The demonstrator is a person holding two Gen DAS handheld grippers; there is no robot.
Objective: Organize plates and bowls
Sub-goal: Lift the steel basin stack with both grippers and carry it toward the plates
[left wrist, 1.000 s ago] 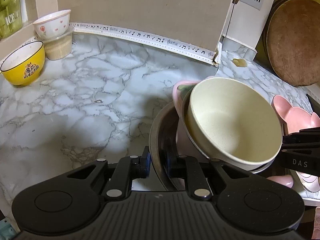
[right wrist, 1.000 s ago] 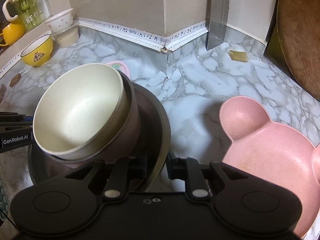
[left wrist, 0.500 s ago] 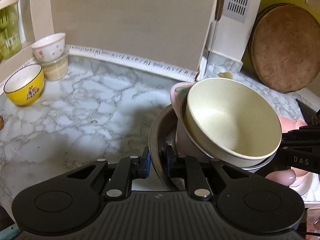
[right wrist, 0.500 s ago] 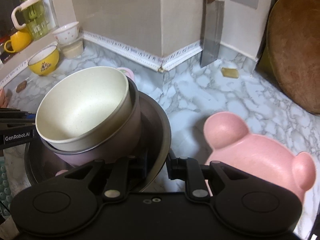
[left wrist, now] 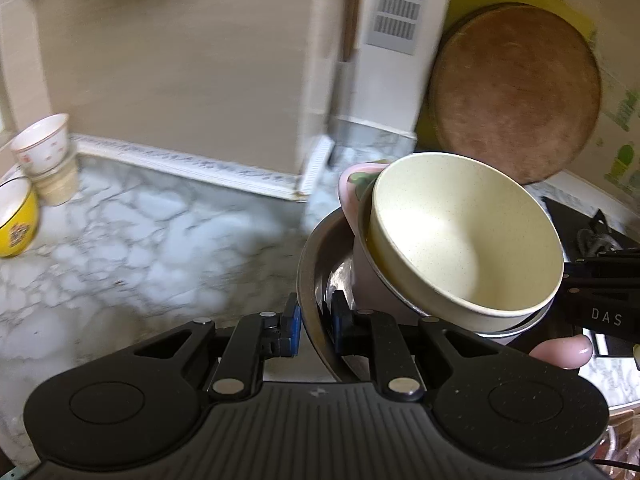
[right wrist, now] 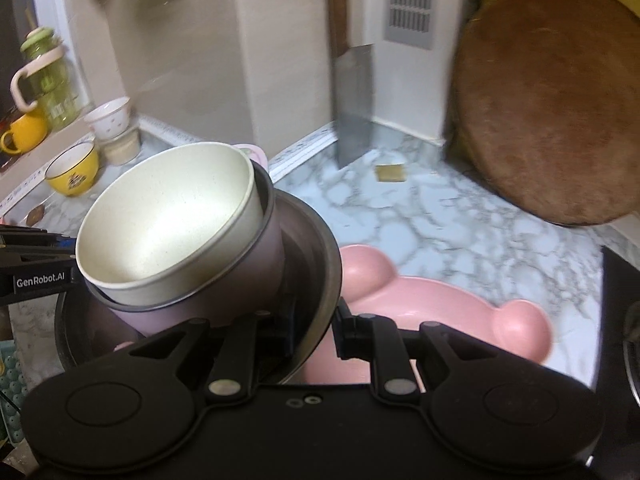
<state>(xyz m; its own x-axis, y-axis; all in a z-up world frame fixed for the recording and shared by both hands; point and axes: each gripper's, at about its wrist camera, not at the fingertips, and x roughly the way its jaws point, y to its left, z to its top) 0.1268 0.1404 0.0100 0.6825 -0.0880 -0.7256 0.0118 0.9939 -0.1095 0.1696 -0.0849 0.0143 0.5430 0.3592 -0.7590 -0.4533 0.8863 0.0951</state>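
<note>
We count two grippers, both clenched on one dark metal pan. Left gripper (left wrist: 316,330) pinches the pan's (left wrist: 310,264) near rim, blue-faced pad outside, black pad inside. Right gripper (right wrist: 320,330) pinches the opposite rim of the same pan (right wrist: 326,264). The pan is up off the marble counter (left wrist: 140,240), carried between us and tilted.

Stacked in the pan: one mauve bowl (right wrist: 256,268) with a thin metal lip, and one cream speckled bowl (left wrist: 464,240) nested inside it, matte, round, leaning. A pink edge with a green mark (left wrist: 356,184) pokes out behind the stack; we can't tell what it is.

On the counter, far left: one glossy yellow bowl (right wrist: 74,172) with a dark rim and a printed emblem, plus a two-high stack, white patterned bowl (right wrist: 110,118) on a beige cup (right wrist: 122,146).

Left view only: a fingertip (left wrist: 564,350) of the person under the right gripper's body, and a black surface behind it at right. That view is motion-blurred.

Right view only: one pink bear-shaped plate (right wrist: 436,312), matte, two round ears, lying on the counter below the pan; one steel cleaver (right wrist: 354,102) with wooden handle propped upright against the wall corner; a small tan square (right wrist: 390,172) in front of it; a green bottle (right wrist: 48,76) with a cream handle and a yellow mug (right wrist: 24,134) on the ledge.

Both views: one round brown wooden board (right wrist: 552,108), rough-faced, leaning on the wall, and one grey vent grille (left wrist: 402,6).
</note>
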